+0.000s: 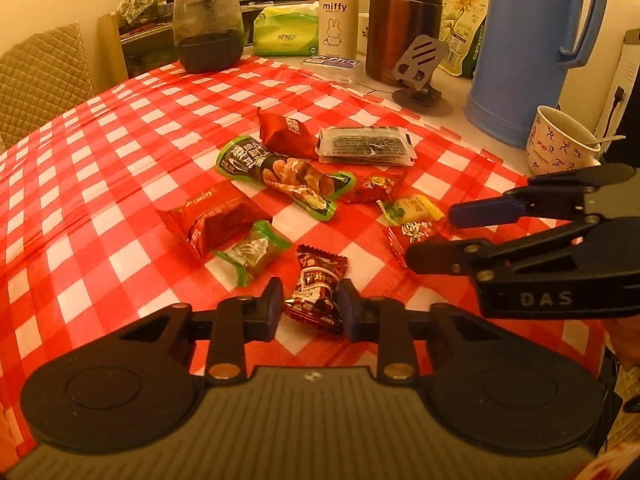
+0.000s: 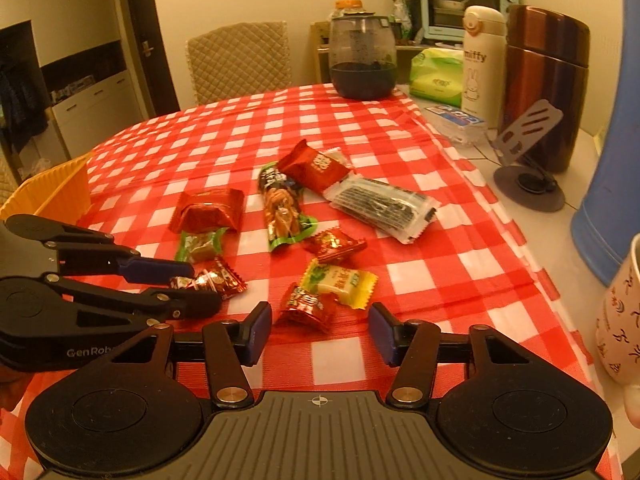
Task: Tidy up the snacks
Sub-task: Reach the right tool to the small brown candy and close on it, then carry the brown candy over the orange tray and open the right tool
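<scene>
The left gripper (image 1: 308,308) sits low over the table with its blue-padded fingers on either side of a small brown candy (image 1: 316,292). The pads look to be touching its crinkled foil wrapper, so it appears pinched, though not firmly enough to be sure. In the right wrist view the same candy (image 2: 214,280) lies between the two finger tips at about 9 o'clock.

The right gripper (image 2: 318,332) is spread wide and holds nothing. A red candy (image 2: 306,306) lies just ahead of it at 12 o'clock, touching a yellow candy (image 2: 340,284) slightly further out.

To do this step well, the left fingers should probably close on the fat middle of the candy, not the twisted ends, since slick foil may slip. Lifting straight up would avoid dragging the thin plastic cloth (image 1: 120,160).

Beyond lie more snacks: a green candy (image 1: 256,250), a glossy red pack (image 1: 216,222), a long green-edged nut pack (image 1: 280,174), a clear flat sleeve of dark seaweed (image 1: 366,145), and a red pillow pack (image 1: 286,132). A ribbed orange bin (image 2: 48,196) stands at 9 o'clock in the right view, the likely destination.
</scene>
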`<state>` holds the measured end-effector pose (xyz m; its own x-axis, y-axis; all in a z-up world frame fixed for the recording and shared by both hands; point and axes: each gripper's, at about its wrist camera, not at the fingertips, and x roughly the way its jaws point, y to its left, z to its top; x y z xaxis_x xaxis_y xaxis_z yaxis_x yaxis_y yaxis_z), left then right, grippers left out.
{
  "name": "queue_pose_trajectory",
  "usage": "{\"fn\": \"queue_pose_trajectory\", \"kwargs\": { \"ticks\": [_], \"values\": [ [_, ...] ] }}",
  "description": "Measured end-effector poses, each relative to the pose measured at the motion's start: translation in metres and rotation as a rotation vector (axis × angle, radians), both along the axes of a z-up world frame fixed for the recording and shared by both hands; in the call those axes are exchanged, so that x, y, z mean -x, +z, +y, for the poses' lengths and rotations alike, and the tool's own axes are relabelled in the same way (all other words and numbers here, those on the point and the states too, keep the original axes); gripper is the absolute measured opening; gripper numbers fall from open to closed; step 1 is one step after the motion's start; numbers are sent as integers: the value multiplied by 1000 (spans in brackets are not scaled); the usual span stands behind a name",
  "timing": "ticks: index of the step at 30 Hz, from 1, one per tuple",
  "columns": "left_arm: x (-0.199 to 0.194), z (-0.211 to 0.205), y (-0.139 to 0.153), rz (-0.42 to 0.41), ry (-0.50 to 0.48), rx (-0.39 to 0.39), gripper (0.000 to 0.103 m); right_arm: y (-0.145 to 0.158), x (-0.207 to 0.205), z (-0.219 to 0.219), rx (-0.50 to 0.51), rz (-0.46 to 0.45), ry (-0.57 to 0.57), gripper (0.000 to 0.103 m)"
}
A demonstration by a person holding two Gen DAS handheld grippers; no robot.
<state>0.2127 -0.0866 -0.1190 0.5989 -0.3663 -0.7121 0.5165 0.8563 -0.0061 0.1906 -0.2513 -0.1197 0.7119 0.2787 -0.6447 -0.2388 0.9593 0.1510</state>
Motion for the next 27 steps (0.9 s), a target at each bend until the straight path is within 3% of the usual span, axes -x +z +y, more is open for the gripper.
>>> {"fn": "queue_pose_trajectory", "kwargs": {
  "ticks": [6,8,12,20,27],
  "values": [
    [3,8,-1,20,46,50,19,1,-5,7,9,-5,24,45],
    [3,10,0,31,62,64,19,0,-6,11,25,0,33,32],
    [4,13,2,48,79,78,18,-1,-4,15,61,-2,39,25],
    [15,22,22,41,128,123,18,20,2,14,40,-20,26,23],
    [35,51,68,-7,234,167,18,71,10,30,17,-84,41,23]
  ]
}}
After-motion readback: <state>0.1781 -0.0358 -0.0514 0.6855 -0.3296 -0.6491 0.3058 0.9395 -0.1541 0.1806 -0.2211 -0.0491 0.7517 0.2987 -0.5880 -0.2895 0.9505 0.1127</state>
